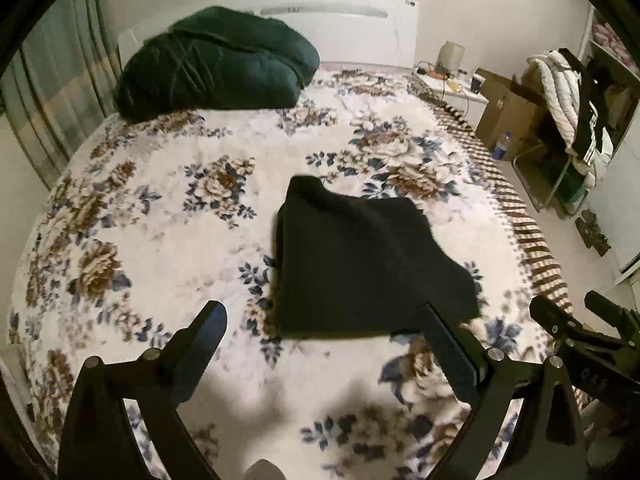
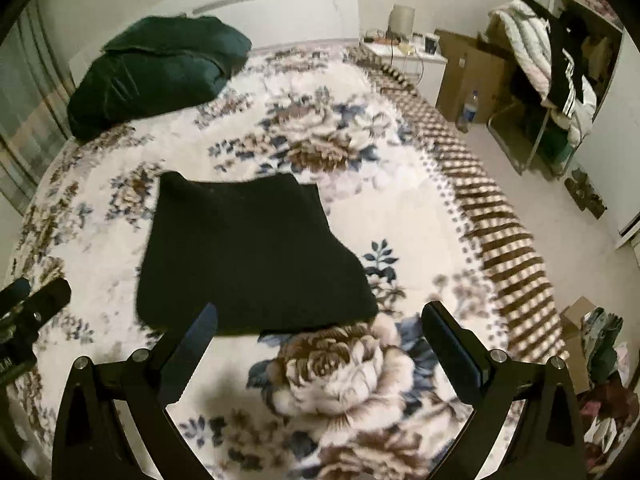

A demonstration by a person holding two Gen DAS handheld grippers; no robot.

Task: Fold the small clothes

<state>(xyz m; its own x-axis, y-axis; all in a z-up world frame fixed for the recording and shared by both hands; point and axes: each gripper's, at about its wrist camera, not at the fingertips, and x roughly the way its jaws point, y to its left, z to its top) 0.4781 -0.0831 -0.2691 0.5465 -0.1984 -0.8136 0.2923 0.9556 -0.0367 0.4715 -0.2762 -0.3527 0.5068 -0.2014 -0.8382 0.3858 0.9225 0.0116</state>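
a black folded garment lies flat on the floral bedspread, roughly in the middle of the bed, its cloth matte and slightly nubby like a knit, its outline a rough trapezoid that is narrow at the far end and wider toward the cameras. the left gripper hovers over the near edge of the garment with its two black fingers spread wide and nothing between them; one finger's tip overlaps the garment's near right corner in the left wrist view, though whether it touches the cloth cannot be told. the right gripper is likewise spread wide and empty, held just above the garment's near edge, with a large plush brown-and-cream rose of the bedspread showing between its fingers. each gripper appears at the edge of the other's view as angular black plastic with small metal screws. the bedspread looks thick and fleecy, printed with brown and blue flowers, with a brown striped border along the right side. a puffy dark green quilt bundle sits at the head of the bed against the smooth white headboard. beside the bed stand a cardboard box, a plastic bottle and a rack draped with clothes.
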